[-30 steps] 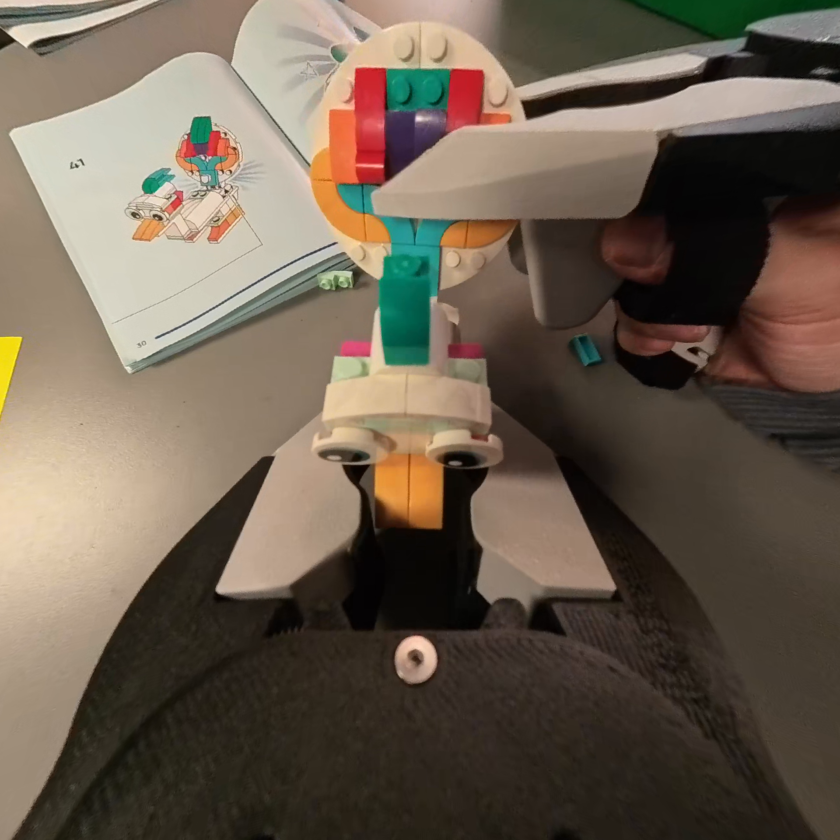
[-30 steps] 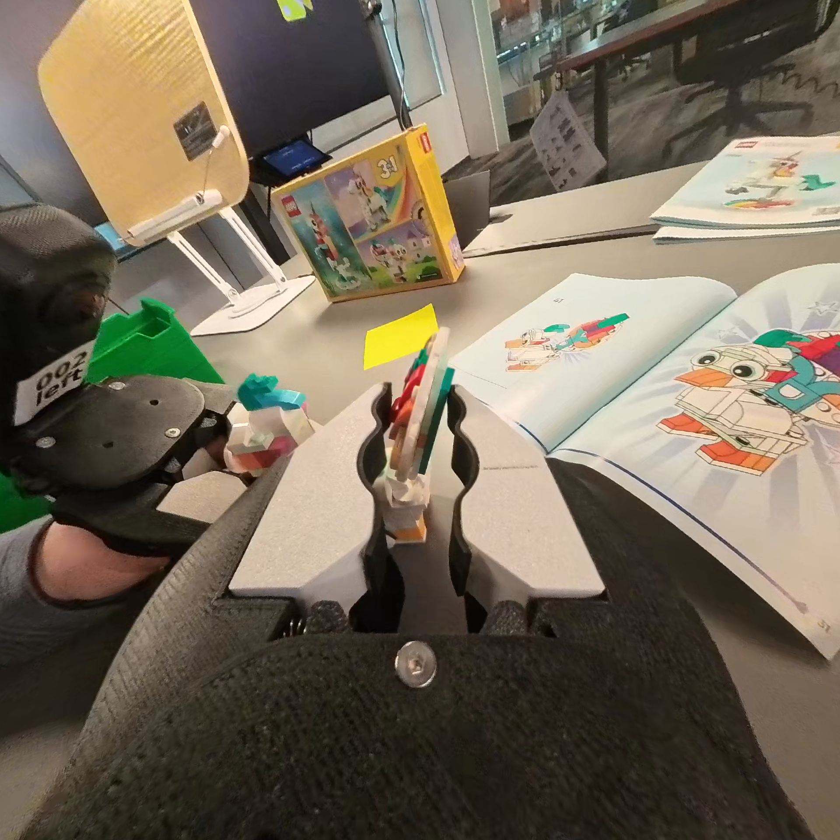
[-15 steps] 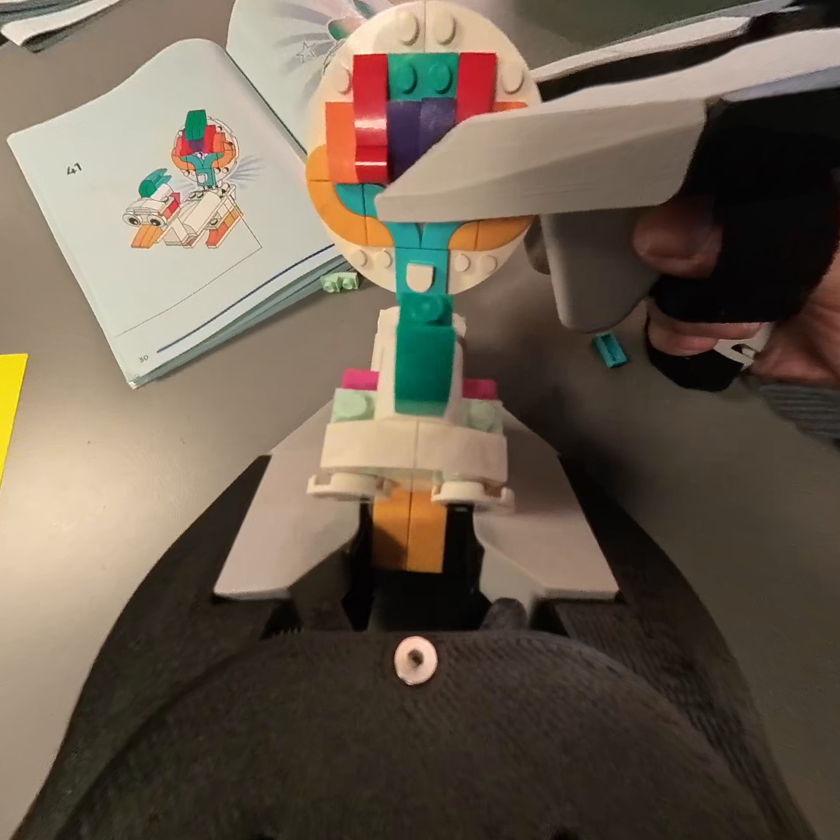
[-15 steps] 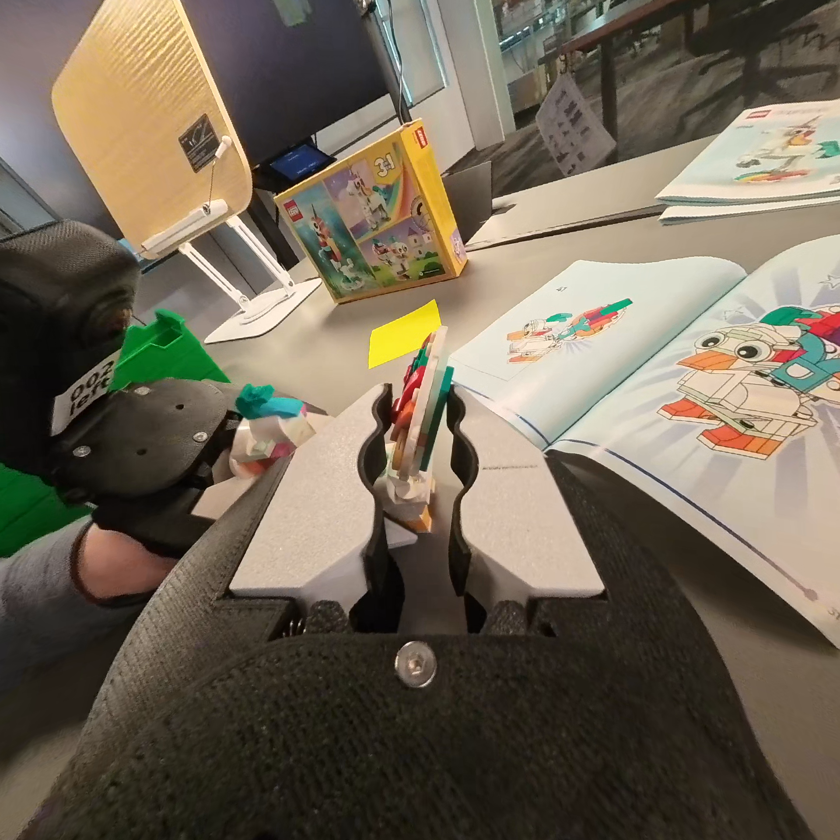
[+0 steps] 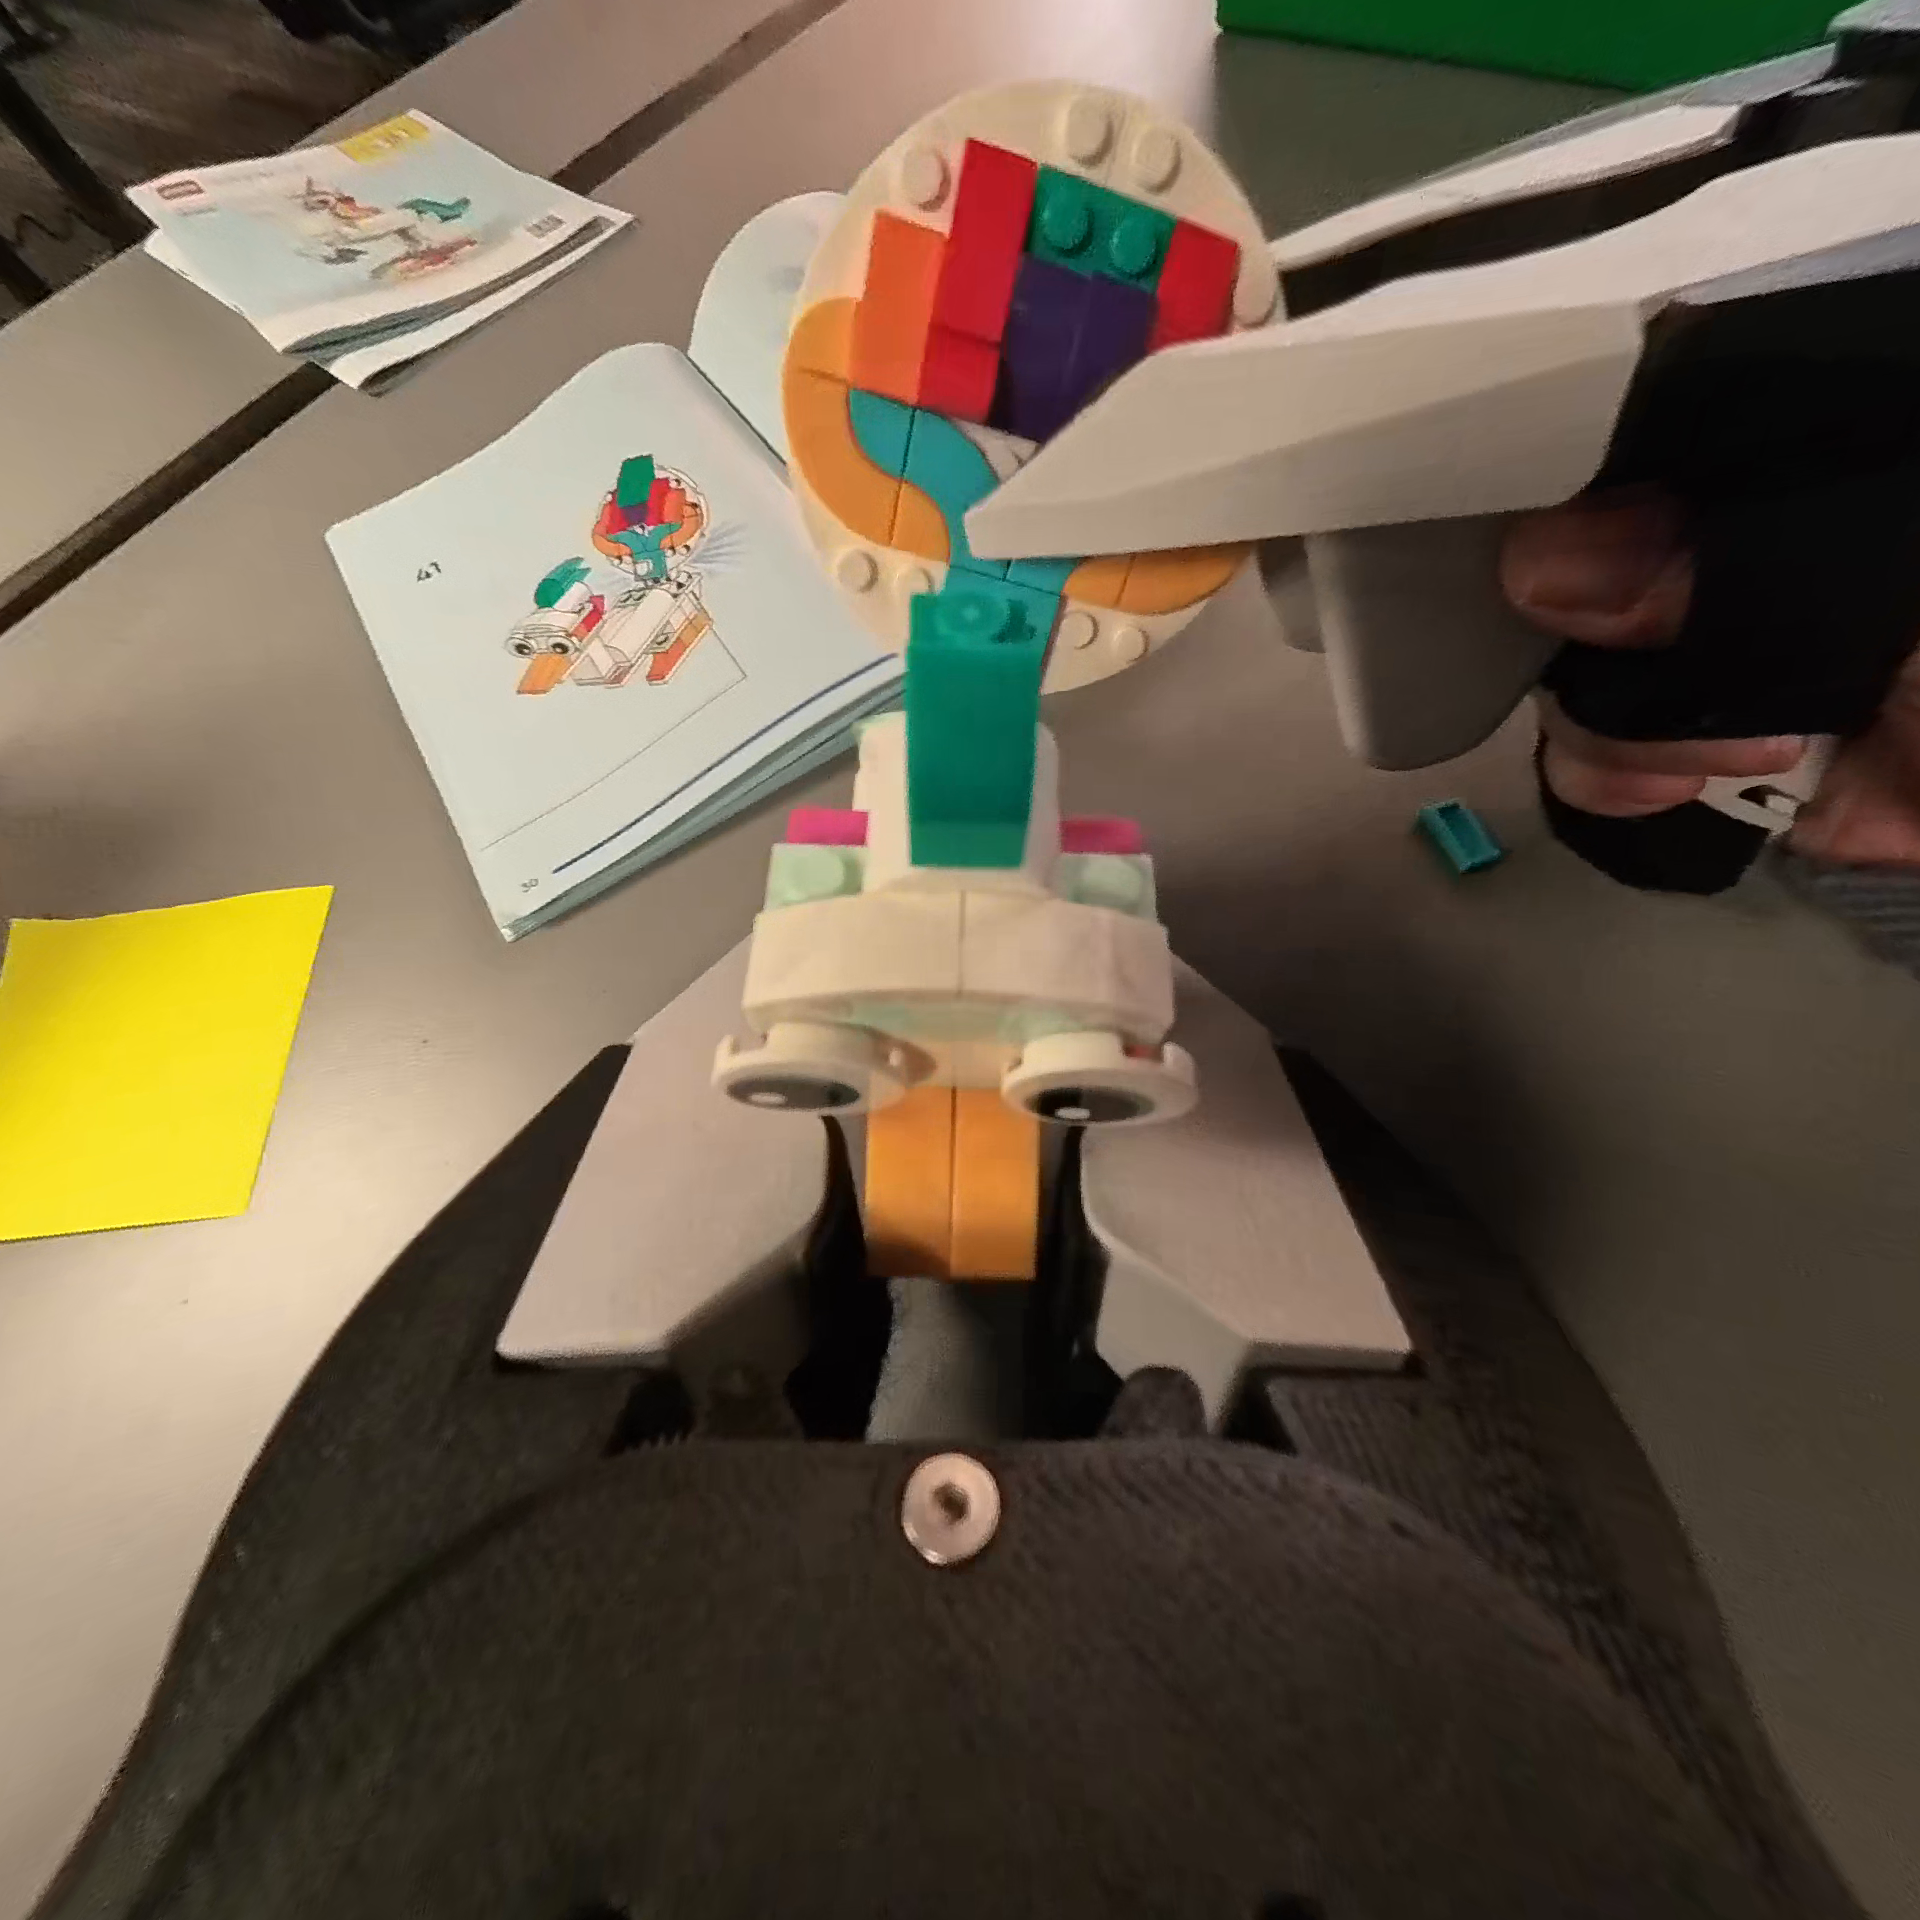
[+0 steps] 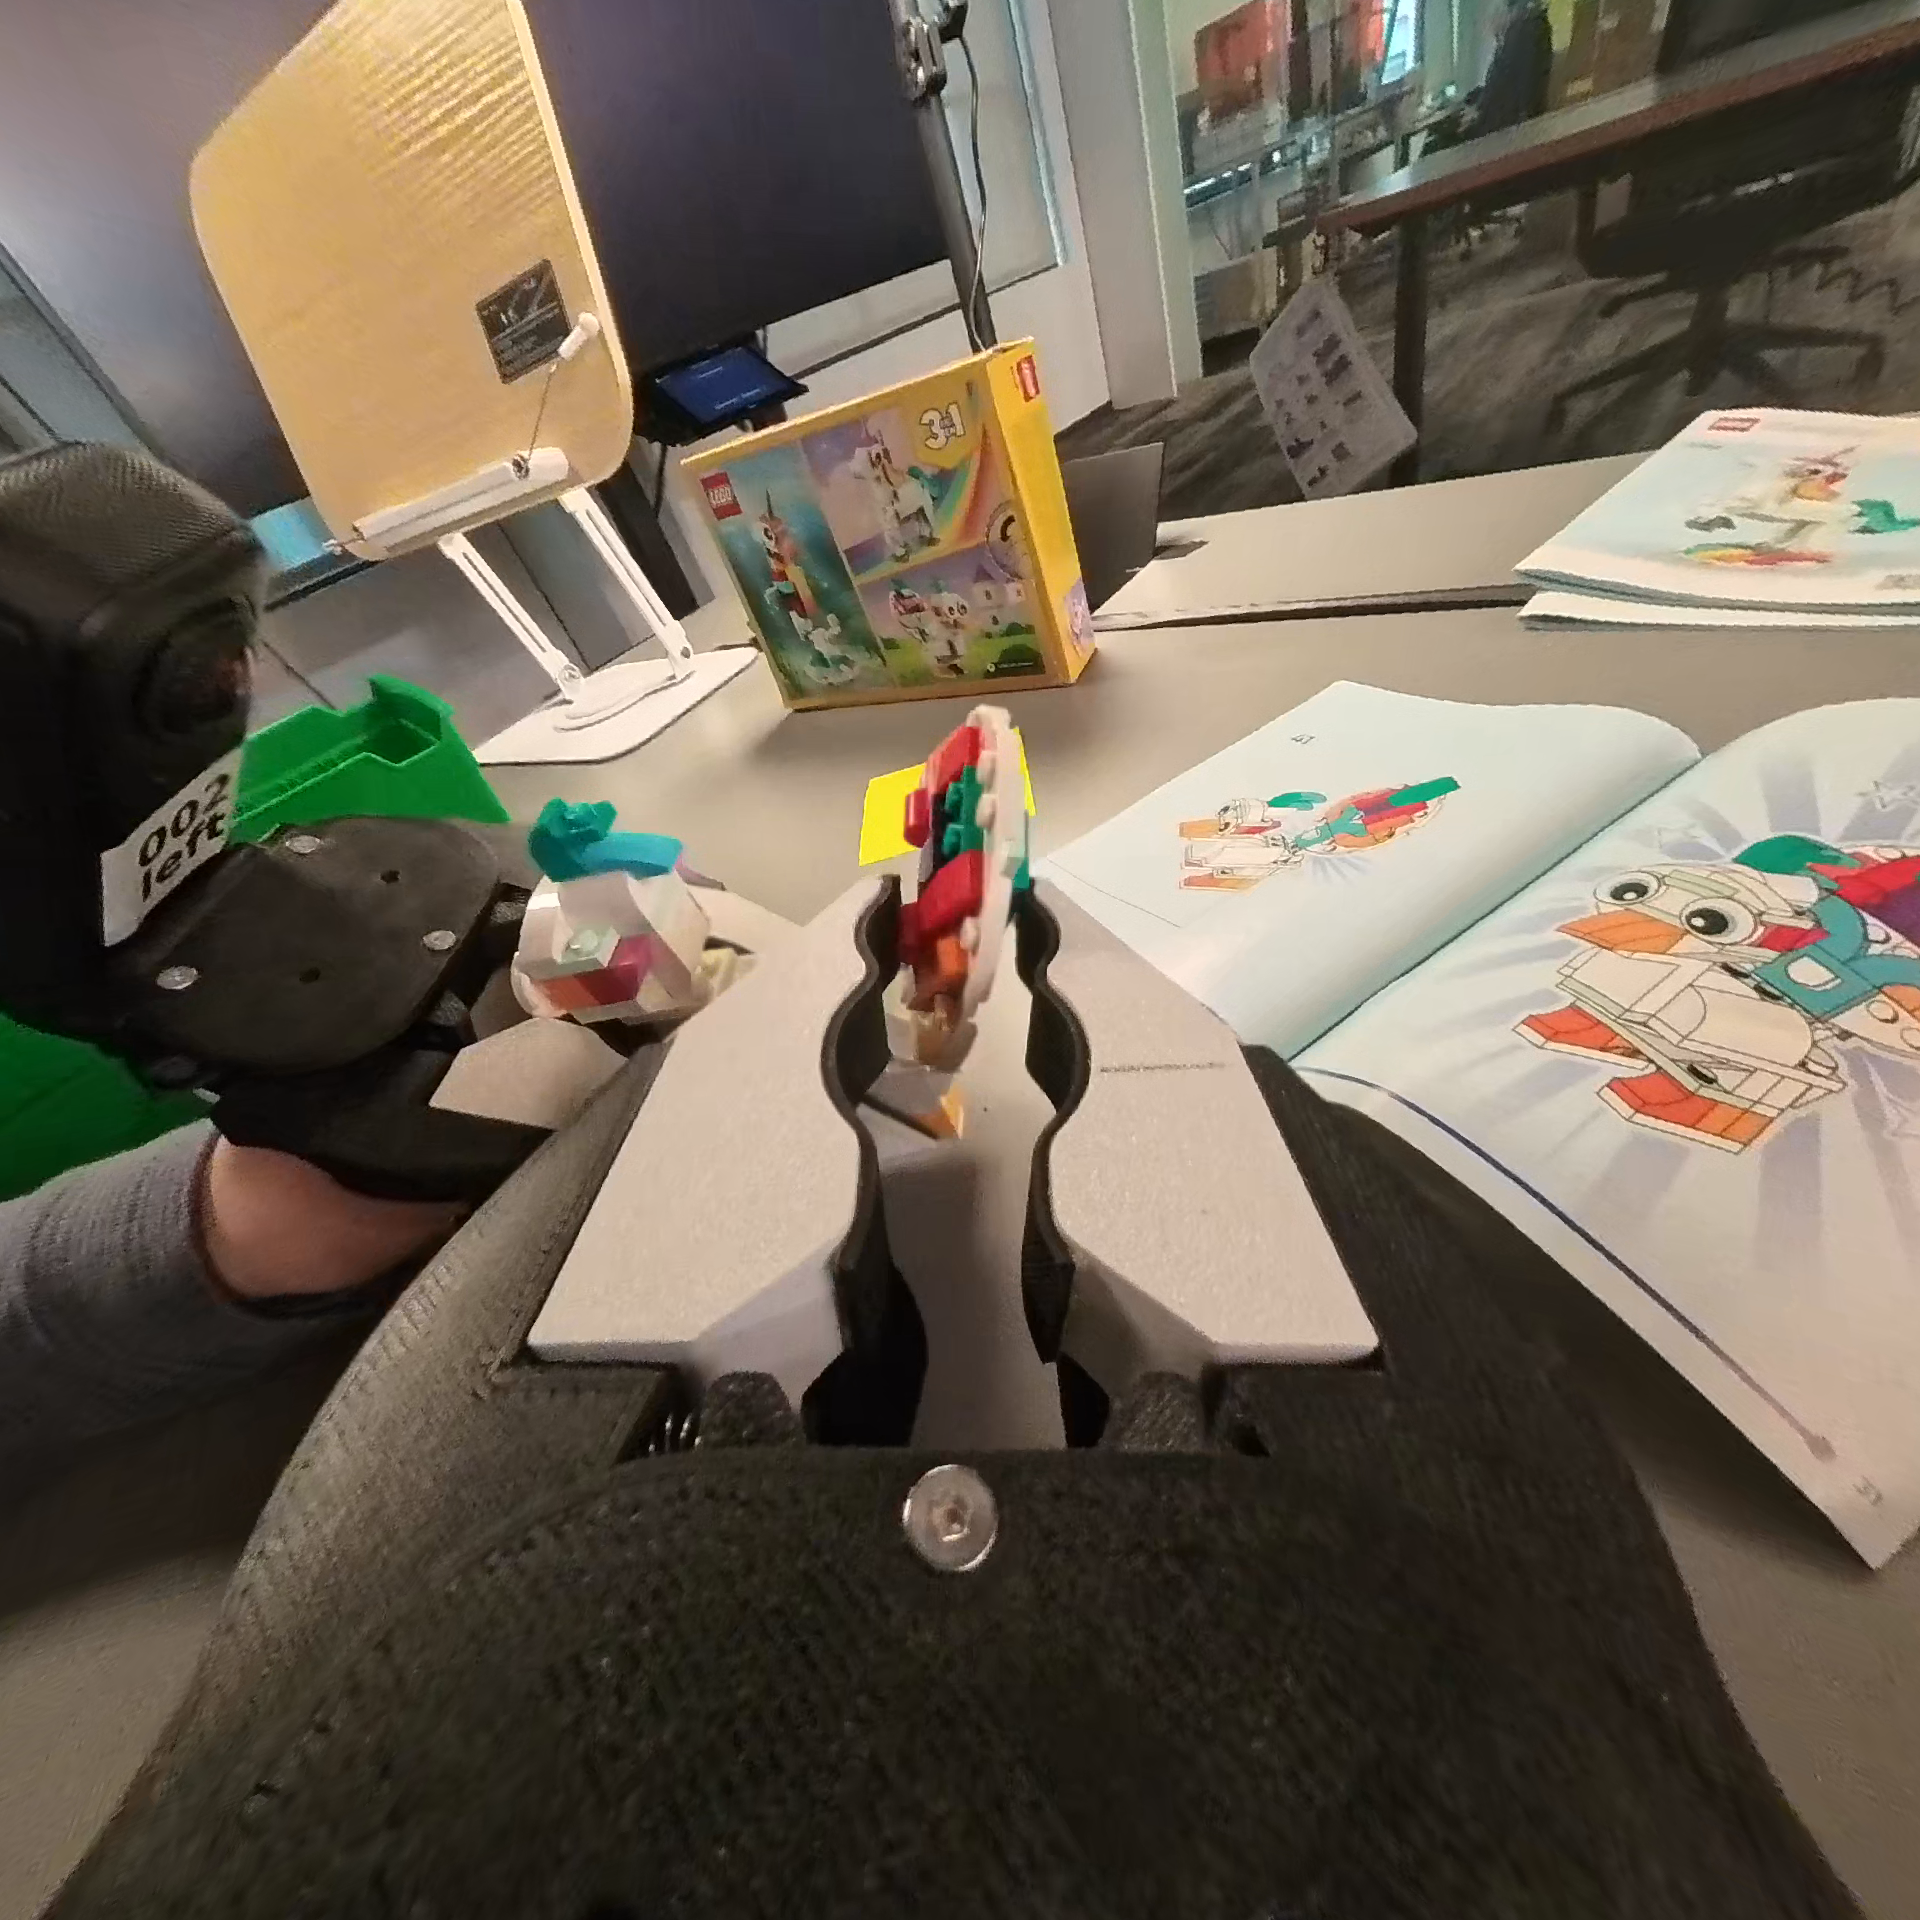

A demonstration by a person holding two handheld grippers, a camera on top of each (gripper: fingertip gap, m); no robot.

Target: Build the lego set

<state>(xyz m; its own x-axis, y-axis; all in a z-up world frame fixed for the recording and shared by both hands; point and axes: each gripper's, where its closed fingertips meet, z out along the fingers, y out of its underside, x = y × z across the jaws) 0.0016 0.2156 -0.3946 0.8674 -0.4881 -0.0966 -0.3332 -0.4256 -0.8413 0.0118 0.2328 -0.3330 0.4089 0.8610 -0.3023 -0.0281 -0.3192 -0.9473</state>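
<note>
My left gripper [image 5: 956,1049] is shut on the white bird body [image 5: 961,951], gripping it at the orange beak [image 5: 951,1184]. The bird's eyes face the camera and its teal crest [image 5: 971,758] points away. My right gripper [image 6: 956,935] is shut on the round white tail disc [image 6: 971,831], which is covered with red, orange, green and purple bricks and sits tilted. In the left wrist view the disc [image 5: 1029,343] hangs just beyond the crest, with the right gripper's fingers [image 5: 1299,436] across it. In the right wrist view the bird body [image 6: 613,935] is left of the disc, apart from it.
An open instruction booklet [image 5: 582,644] lies on the grey table [image 5: 1558,1091]; it also shows in the right wrist view [image 6: 1507,883]. Also here are closed booklets [image 5: 384,249], a yellow note [image 5: 145,1060], a loose teal brick [image 5: 1460,836], the yellow set box [image 6: 894,540] and a green bin [image 6: 353,769]. The gap from one gripper's tips to the other's is roughly 6 centimetres.
The disc has tilted in my right gripper. My left gripper with the bird has come closer to the right one, and both have lifted a little.
</note>
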